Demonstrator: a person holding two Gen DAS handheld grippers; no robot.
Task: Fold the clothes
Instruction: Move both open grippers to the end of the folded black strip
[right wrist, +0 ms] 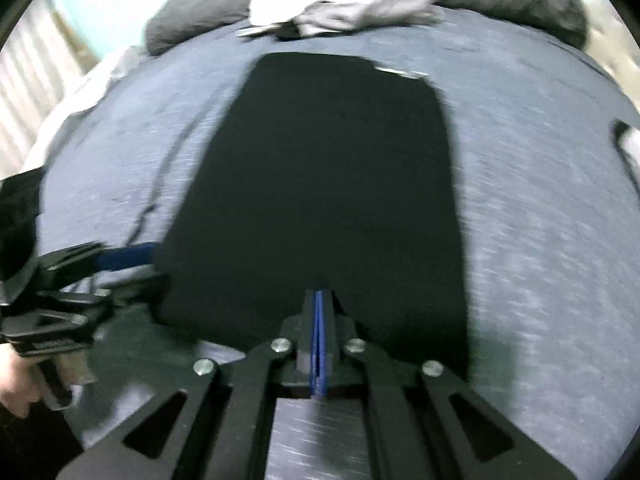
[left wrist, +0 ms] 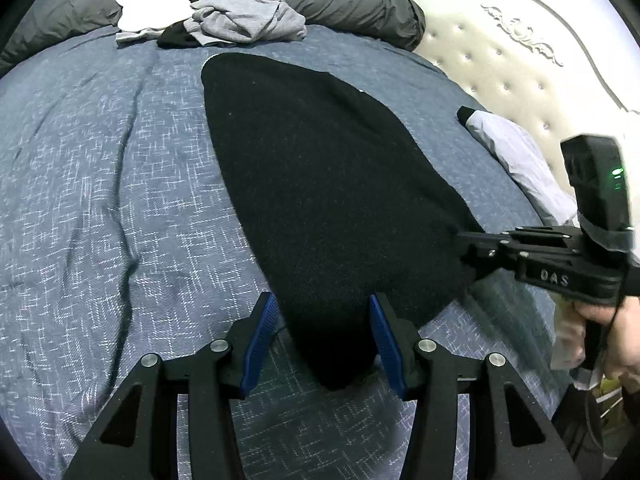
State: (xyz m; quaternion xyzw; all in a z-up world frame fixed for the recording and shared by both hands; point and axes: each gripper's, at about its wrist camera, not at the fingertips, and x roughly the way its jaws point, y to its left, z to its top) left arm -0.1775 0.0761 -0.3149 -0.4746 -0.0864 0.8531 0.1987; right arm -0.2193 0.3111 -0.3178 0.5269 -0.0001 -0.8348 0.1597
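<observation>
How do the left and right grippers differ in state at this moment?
The left gripper has its jaws open, straddling the near corner of the black garment; the right gripper has its blue pads pressed together on the garment's near edge. The left view is sharp, the right one motion-blurred. Both sit at the garment's near end on the blue bedspread.

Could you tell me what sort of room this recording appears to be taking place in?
Most likely a bedroom. A black garment lies spread on a bed with a blue cover, a tufted headboard stands to the right, and a clothes pile sits by a dark pillow.
</observation>
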